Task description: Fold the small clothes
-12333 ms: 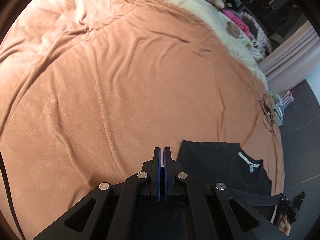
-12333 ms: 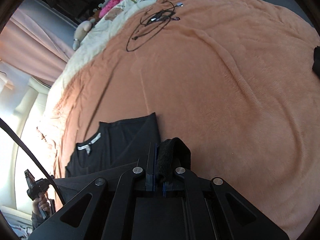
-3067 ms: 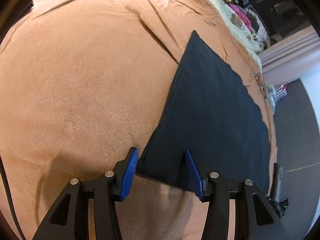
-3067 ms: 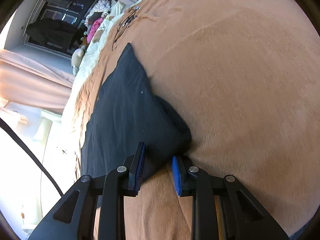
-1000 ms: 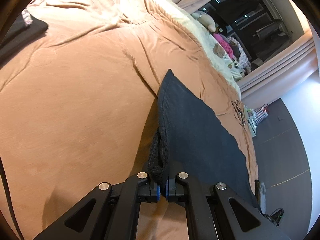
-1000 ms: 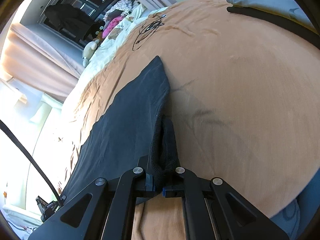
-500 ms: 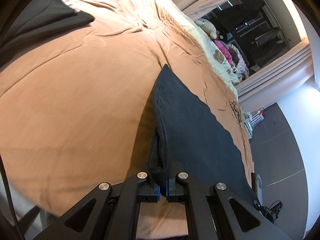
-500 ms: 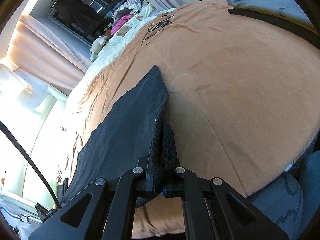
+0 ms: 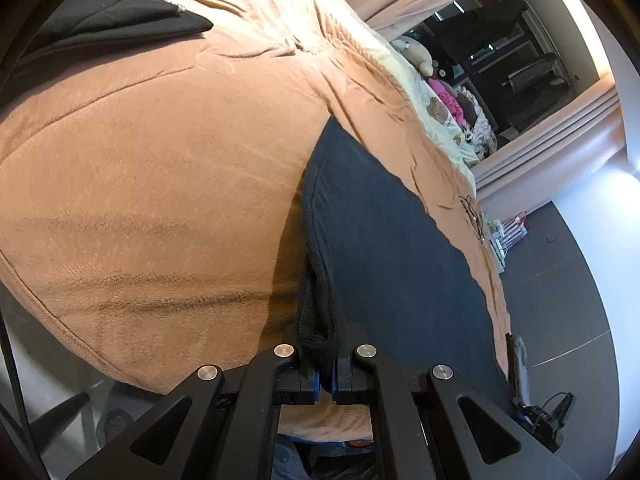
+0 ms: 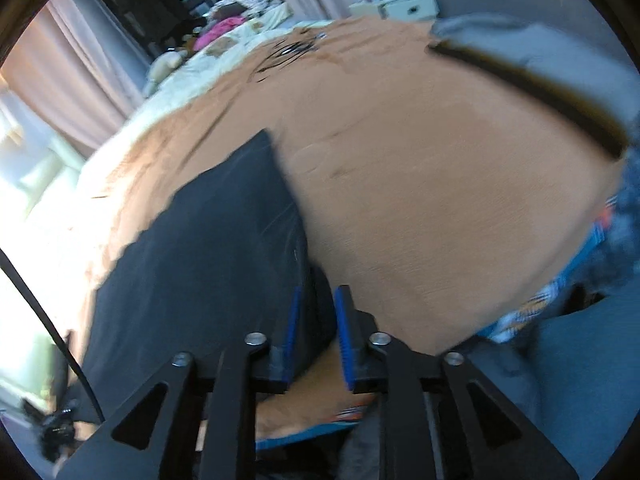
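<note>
A black garment [image 9: 392, 232] lies folded in a long strip on the brown blanket [image 9: 160, 184]. My left gripper [image 9: 325, 364] is shut on the near corner of the black garment, which bunches between its blue pads. In the right wrist view the same garment [image 10: 208, 248] stretches away to the left. My right gripper [image 10: 316, 332] stands open, its blue pads apart on either side of the garment's other near corner. That view is blurred.
Another black garment [image 9: 100, 20] lies at the far left of the bed. A black cable [image 10: 292, 52] lies on the far blanket. A dark strap [image 10: 532, 92] and grey cloth lie at the right. The bed's near edge is just below both grippers.
My right gripper has opened and let go of its garment corner. Both grippers have drawn back toward the bed's near edge. The left stays shut on its corner.
</note>
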Tool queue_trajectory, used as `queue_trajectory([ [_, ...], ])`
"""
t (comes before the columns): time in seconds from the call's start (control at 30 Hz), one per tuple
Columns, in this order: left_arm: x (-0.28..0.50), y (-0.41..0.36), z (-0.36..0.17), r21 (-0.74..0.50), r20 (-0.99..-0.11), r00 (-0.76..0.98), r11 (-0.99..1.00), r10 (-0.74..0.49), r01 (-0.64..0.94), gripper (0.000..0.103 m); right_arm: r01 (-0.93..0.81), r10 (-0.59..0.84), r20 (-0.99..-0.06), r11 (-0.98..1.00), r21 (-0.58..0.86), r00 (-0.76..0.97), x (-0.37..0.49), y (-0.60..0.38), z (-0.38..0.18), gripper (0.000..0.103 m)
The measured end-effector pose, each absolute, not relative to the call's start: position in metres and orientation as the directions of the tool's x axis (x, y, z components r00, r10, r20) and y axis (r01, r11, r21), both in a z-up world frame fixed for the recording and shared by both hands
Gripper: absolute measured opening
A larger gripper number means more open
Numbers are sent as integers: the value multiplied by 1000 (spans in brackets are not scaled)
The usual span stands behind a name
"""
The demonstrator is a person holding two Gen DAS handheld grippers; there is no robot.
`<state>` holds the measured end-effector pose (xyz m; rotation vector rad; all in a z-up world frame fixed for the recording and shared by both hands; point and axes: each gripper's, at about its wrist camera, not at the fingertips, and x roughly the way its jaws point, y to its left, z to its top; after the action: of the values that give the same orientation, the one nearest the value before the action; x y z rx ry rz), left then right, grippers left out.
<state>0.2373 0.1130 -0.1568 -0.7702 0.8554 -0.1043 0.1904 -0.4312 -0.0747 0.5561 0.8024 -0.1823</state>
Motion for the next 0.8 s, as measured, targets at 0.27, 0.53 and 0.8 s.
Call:
queue_trajectory([
  [0.27, 237, 113, -169, -654, -640, 666, 727, -384, -209, 4, 232, 92, -702, 907, 352, 707, 202, -366, -41, 30],
  [0.53, 235, 115, -180, -684, -618, 678, 697, -398, -215, 5, 85, 137, -713, 960, 266, 687, 227, -266, -41, 30],
  [0.8, 234, 118, -189, -709, -610, 677, 665, -412, -234, 5, 19, 172, -753, 971, 238, 635, 248, -226, -62, 30],
])
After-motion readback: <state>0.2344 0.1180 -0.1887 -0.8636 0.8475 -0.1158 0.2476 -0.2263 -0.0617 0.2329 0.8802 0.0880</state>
